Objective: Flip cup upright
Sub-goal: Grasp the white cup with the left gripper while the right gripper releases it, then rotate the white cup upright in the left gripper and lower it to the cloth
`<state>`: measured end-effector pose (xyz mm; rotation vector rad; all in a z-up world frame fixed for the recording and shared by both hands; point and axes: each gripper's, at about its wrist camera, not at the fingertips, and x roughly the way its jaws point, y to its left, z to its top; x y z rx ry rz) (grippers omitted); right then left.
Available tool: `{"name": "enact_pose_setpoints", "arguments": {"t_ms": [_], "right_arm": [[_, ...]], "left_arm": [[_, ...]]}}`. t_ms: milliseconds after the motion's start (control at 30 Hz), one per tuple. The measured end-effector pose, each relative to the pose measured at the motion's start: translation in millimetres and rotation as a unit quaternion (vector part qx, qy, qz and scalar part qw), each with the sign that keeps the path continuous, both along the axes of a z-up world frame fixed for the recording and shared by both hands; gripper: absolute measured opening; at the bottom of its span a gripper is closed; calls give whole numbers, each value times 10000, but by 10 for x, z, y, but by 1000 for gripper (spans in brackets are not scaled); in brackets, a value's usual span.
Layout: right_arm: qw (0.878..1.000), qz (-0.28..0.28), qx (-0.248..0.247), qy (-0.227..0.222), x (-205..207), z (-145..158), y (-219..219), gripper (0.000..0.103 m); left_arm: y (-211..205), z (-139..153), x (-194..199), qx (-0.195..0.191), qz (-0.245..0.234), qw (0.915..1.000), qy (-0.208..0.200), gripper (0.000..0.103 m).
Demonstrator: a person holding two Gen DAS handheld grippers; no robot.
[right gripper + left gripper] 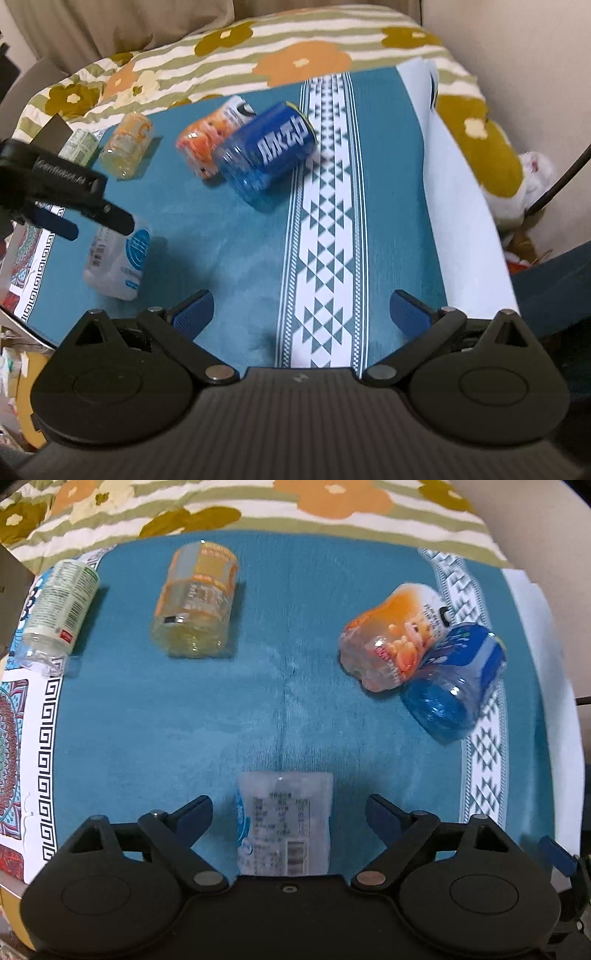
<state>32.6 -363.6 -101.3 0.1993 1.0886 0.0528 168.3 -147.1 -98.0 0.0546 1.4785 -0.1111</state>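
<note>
Several plastic cups lie on their sides on a teal cloth [184, 720]. A clear white-labelled cup [283, 823] lies between the fingers of my open left gripper [290, 812], untouched; it also shows in the right wrist view [118, 258]. A blue cup [456, 681] [269, 155] leans against an orange cup [391, 635] [207, 144]. A yellow cup [197, 598] [127, 144] and a green-labelled cup [59, 605] [79, 147] lie farther left. My right gripper [301, 314] is open and empty over the cloth's patterned stripe [328, 258]. The left gripper [55, 192] shows in the right wrist view.
The cloth covers a table in front of a flowered, striped blanket [295, 62]. A patterned mat [14, 757] lies at the table's left edge. A white sheet [461, 221] runs along the right edge, with clutter on the floor beyond it.
</note>
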Motion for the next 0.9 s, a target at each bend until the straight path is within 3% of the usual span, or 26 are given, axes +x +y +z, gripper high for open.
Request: {"name": "enact_pose_setpoints", "arguments": {"t_ms": [200, 433, 533, 900], "right_arm": [[9998, -19, 184, 74, 61, -100, -167, 103], [9996, -37, 280, 99, 138, -146, -250, 103], [9995, -44, 271, 125, 166, -159, -257, 103], [9994, -97, 313, 109, 183, -164, -256, 103]], "left_arm": [[-75, -112, 92, 252, -31, 9996, 130, 86], [-54, -229, 148, 259, 57, 9990, 358, 77], [-37, -278, 183, 216, 95, 9988, 435, 67], [-19, -271, 161, 89, 30, 9994, 324, 62]]}}
